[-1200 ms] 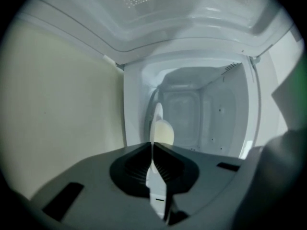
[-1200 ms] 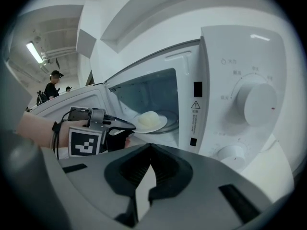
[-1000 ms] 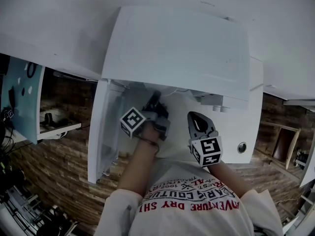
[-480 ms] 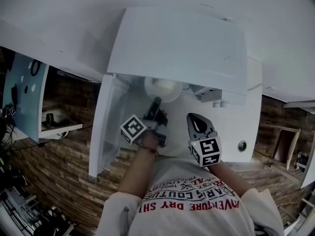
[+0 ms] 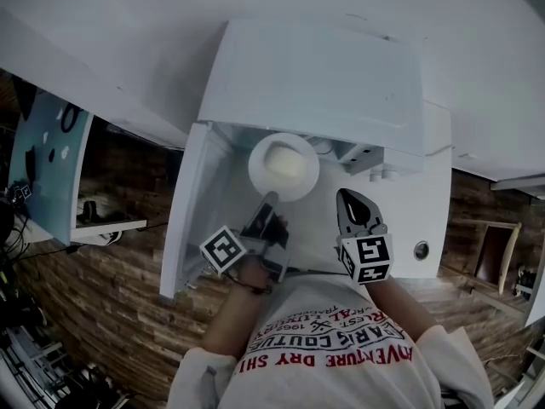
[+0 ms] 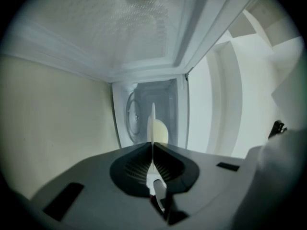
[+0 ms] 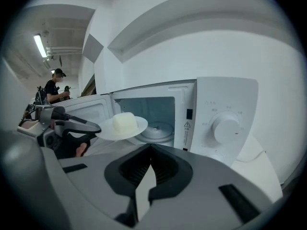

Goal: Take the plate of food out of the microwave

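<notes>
The left hand-held gripper sits just below the middle of the head view, clenched on the near rim of a white plate. In the left gripper view its jaws are pressed together on the plate, which shows edge-on as a thin pale line running up the centre of the frame.

From those jaws the plate reaches up and slightly right in the head view, toward the microwave that fills the upper centre. A pale block of food rests on the middle of the plate.

The right gripper view shows the plate held level at centre left, carrying the food. It hangs in front of the microwave's open mouth, with the glass turntable behind and below it. It looks to be largely clear of the cavity. The open door stands at the left of the plate.

The right hand-held gripper is just right of the plate, not touching it. Its jaws are closed on nothing. The left one alone carries the plate, so the coming pull probably runs back along its line, toward the lower left of the head view.
</notes>
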The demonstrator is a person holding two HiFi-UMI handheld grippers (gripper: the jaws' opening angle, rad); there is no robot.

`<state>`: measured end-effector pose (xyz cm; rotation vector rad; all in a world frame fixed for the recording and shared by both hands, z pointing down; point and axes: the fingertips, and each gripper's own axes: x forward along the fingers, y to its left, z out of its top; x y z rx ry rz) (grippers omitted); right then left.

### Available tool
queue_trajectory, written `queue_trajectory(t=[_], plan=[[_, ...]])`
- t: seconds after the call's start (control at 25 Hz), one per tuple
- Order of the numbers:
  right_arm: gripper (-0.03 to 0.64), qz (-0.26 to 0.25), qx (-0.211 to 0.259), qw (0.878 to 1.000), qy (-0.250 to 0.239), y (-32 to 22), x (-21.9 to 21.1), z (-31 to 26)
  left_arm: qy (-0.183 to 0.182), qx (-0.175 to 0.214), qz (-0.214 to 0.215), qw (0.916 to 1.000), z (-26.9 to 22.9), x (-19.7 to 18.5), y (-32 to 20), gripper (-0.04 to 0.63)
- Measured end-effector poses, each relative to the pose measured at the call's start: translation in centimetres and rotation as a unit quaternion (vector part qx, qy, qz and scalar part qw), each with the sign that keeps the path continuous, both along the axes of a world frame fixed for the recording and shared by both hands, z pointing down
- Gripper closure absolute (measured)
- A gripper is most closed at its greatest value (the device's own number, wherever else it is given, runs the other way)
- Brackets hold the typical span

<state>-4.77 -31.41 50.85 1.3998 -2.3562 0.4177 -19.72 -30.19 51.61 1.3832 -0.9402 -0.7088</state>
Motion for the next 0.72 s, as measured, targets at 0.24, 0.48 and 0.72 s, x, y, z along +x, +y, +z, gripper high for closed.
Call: queue_trajectory(t=[0.24, 0.48, 0.72], plan=[[0.607, 0.017, 0.034, 0.999, -0.014, -0.2, 0.3, -2.7, 0.004, 0.017, 0.010, 0.9998, -3.4, -0.1, 2.4, 0.578], [0.607, 0.026, 0.069, 0.997, -0.024, -0.2, 0.2, -5.9, -0.002, 0.045, 0.020, 0.9988, -6.6, -0.4, 3.5, 0.578], [0.607, 0.030, 0.089, 0.995, -0.026, -0.2, -0.1, -7.2, -0.002, 0.060, 0.026, 0.9979, -7.9, -0.5, 3.7, 0.578]])
